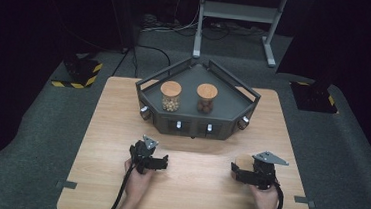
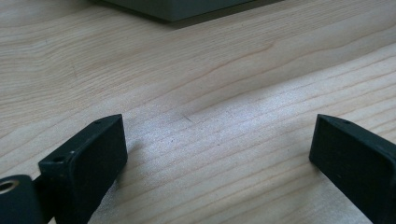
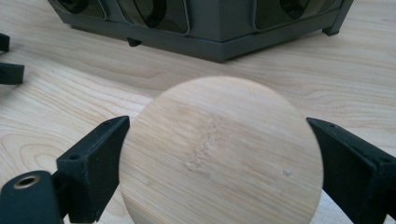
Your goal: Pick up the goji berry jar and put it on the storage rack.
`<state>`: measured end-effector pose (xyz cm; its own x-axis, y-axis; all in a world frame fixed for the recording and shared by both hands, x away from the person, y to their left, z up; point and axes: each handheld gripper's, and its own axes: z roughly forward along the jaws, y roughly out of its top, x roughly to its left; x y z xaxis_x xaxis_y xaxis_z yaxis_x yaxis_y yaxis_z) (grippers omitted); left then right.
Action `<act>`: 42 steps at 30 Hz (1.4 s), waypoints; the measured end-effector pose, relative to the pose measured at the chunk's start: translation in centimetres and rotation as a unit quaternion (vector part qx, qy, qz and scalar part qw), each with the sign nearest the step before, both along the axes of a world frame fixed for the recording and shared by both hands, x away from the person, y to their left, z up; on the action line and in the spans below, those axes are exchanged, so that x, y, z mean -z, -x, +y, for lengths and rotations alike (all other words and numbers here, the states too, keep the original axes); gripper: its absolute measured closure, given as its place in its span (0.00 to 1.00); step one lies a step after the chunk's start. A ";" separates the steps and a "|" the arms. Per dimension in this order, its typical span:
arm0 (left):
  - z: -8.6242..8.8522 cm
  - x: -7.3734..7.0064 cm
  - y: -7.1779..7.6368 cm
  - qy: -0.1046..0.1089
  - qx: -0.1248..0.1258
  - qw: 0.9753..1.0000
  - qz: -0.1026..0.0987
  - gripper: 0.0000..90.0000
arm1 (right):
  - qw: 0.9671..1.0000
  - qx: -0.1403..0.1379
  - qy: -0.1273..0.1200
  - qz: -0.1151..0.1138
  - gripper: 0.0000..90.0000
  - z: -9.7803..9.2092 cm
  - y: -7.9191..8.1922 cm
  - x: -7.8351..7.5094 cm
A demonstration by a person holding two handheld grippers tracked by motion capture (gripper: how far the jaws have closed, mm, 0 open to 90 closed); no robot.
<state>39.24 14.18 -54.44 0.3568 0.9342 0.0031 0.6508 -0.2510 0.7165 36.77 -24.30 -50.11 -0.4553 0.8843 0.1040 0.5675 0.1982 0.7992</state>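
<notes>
The right gripper [image 1: 238, 170] rests low over the counter [image 1: 186, 195], held in the person's right hand [image 1: 266, 198]. In the right gripper view, a round wooden lid [image 3: 222, 151] sits between its two jaws. The left jaw meets the lid's edge; the right jaw lies at the opposite edge, and contact there cannot be confirmed. The jaws are spread wide, at roughly the width of the lid. The lid's flat face is turned toward the camera, and its lower edge is cut off by the frame. Whether the lid is clamped or merely bracketed cannot be told.

The left gripper [image 1: 161, 162] is held in the left hand [image 1: 137, 181], level with the right gripper and well apart from it. In the left gripper view its jaws stand released, with bare counter [image 2: 210, 93] between them.

Ahead of both sets of jaws stands a dark grey tray [image 1: 232, 120] with angled sides and raised rails. In the right gripper view its front wall [image 3: 201, 44] lies just beyond the lid. Two glass jars stand on the tray, each closed by a wooden lid:
- Left jar [image 1: 170, 97]: pale round contents.
- Right jar [image 1: 206, 99]: dark round contents.

The jars stand side by side, near each other but apart.
</notes>
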 end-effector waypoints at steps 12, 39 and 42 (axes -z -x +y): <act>0.0 0.0 0.0 0.000 0.000 1.000 0.000 0.05 | 1.000 0.013 0.006 0.008 0.15 0.1 0.2 1.0; 0.0 0.0 0.0 0.000 0.000 1.000 0.000 0.05 | 0.999 0.016 0.027 -0.007 0.27 0.7 0.4 1.7; 0.0 0.0 0.0 0.000 0.000 1.000 0.000 0.05 | 0.999 0.015 0.028 -0.006 0.27 0.7 0.3 1.6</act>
<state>39.24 14.18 -54.44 0.3566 0.9342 0.0030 0.6506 -0.2507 0.7168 36.45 -23.61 -51.72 -0.4295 0.9017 0.0496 0.5644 0.2252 0.7942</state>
